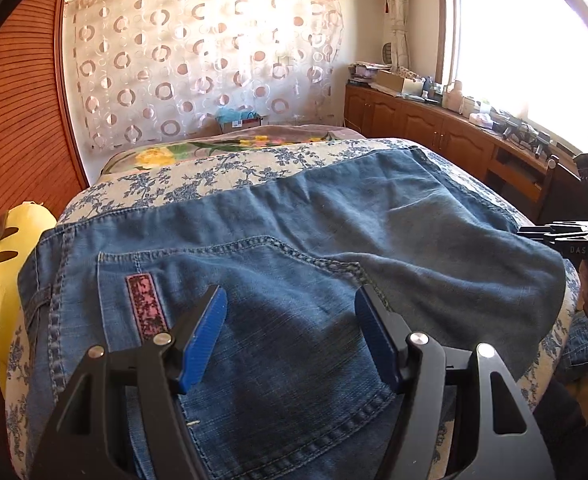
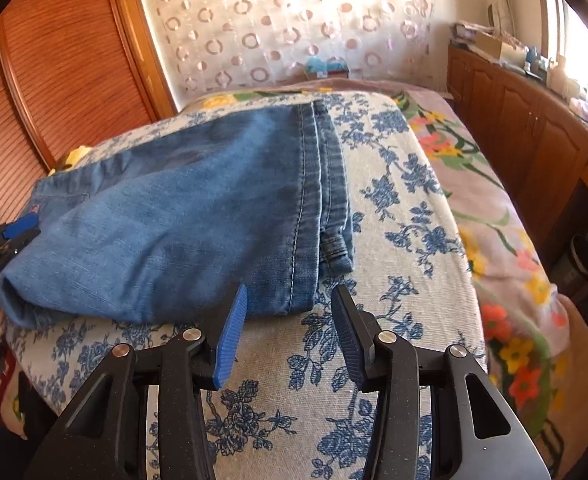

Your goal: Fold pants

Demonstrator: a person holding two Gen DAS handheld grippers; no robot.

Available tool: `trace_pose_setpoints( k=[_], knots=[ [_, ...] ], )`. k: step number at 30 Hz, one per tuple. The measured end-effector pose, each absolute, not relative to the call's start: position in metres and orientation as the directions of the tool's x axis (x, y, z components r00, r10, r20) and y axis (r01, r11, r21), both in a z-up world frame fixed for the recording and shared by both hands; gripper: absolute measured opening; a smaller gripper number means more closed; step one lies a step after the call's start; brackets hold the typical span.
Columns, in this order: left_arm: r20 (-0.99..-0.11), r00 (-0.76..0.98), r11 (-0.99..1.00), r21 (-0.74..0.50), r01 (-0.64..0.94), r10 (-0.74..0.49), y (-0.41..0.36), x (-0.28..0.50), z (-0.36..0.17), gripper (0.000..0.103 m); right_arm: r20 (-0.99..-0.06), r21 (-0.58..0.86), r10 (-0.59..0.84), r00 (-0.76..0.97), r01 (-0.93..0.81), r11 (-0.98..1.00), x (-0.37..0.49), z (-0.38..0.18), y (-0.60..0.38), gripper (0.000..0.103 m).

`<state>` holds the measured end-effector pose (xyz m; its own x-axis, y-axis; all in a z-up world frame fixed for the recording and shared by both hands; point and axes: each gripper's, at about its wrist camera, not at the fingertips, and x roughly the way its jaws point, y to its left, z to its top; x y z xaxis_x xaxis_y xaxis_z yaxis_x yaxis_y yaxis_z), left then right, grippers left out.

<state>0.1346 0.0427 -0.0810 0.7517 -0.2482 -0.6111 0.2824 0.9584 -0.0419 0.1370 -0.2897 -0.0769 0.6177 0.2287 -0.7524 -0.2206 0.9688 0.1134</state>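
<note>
The blue jeans (image 1: pixel 294 240) lay folded on the flowered bedspread (image 2: pixel 405 208), their long axis running across the bed, the hems at the right end. The left gripper (image 1: pixel 290 300) pointed down over the back pocket, its 2 jaws wide and empty. The right gripper (image 2: pixel 290 300) hung just beside the hem corner, its jaws narrower and empty.
</note>
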Motion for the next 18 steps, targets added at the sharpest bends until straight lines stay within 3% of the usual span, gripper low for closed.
trace_pose_setpoints(
  k=[4,7,9,15,18],
  knots=[
    [-0.593,0.767,0.957,-0.024,0.288,-0.245,0.040,0.130,-0.085,0.067,-0.757,0.100,0.218,0.616,-0.221,0.970,0.139,-0.078,-0.287,0.034],
    [-0.593,0.764,0.956,-0.030,0.292,-0.252,0.039,0.130,-0.087,0.067,-0.759,0.101,0.220,0.613,-0.222,0.970,0.142,-0.078,-0.287,0.018],
    [-0.596,0.761,0.956,-0.038,0.291,-0.255,0.039,0.131,-0.088,0.067,-0.748,0.099,0.236,0.621,-0.247,0.964,0.141,-0.073,-0.285,0.012],
    [-0.591,0.763,0.956,-0.056,0.287,-0.264,0.045,0.132,-0.087,0.067,-0.652,0.051,0.186,0.735,-0.202,0.978,0.141,-0.030,-0.305,0.006],
    [-0.589,0.764,0.956,-0.054,0.288,-0.264,0.044,0.131,-0.088,0.067,-0.659,0.049,0.177,0.731,-0.193,0.980,0.147,-0.025,-0.318,0.005]
  ],
)
